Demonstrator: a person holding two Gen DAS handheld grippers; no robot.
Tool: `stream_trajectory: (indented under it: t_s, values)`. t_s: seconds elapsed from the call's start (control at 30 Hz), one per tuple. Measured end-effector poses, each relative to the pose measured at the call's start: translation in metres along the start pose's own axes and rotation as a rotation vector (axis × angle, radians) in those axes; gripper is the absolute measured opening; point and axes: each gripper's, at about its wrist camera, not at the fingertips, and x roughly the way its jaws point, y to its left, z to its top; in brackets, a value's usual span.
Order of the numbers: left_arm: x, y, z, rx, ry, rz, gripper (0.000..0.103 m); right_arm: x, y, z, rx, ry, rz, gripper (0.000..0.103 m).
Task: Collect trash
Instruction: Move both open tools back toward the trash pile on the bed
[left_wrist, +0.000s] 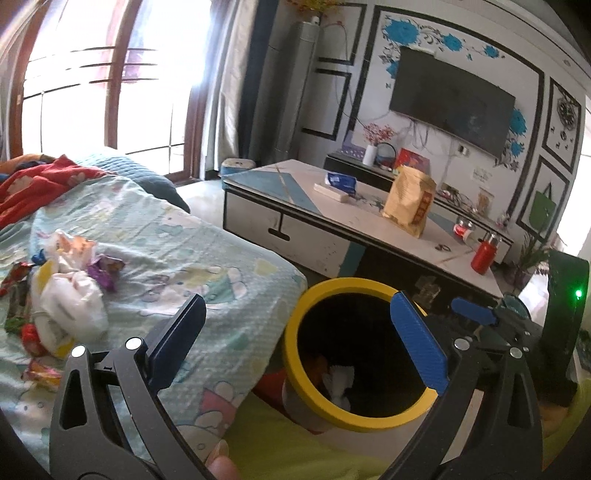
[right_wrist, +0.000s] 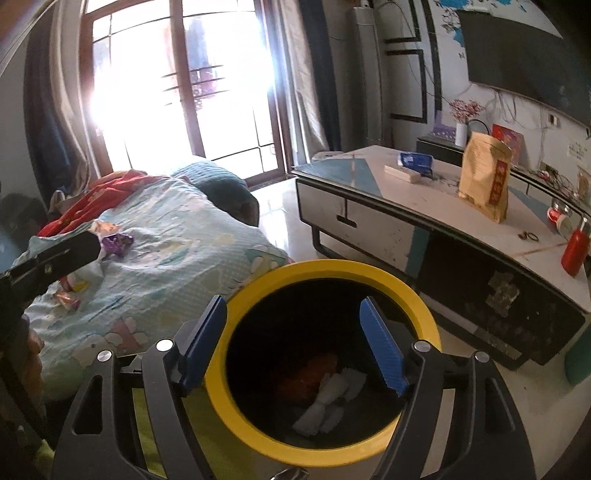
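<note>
Both grippers sit nearest the lens, jaws spread and empty. Right gripper (right_wrist: 293, 347) hangs directly over the yellow-rimmed bin (right_wrist: 255, 413), its blue pads well apart with nothing between them; white tissue (right_wrist: 328, 398) and an orange scrap (right_wrist: 314, 373) lie at the bin's bottom. Left gripper (left_wrist: 299, 336) stands at its widest, one pad over the bedspread (left_wrist: 177, 251), the other in front of the bin (left_wrist: 295, 350). Remaining trash, a heap of wrappers and crumpled white plastic (left_wrist: 70, 295), lies on the bedspread, to the left in the left wrist view and well apart from both grippers. Judged step: return for the next piece. Done well, one gripper approaches the heap with jaws wide, straddles a single wrapper such as the purple one (left_wrist: 105, 271), and closes low enough to catch it without pinching the cloth beneath.
</note>
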Motion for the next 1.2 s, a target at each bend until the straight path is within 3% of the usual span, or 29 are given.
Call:
stream_trajectory:
  t_s: [1.2]
  values:
    - [-0.070, 0.099, 0.015, -0.171, -0.136, 0.180, 0.092, -0.001, 0.149, 0.029, -0.225, -0.025, 0.268, 0.079]
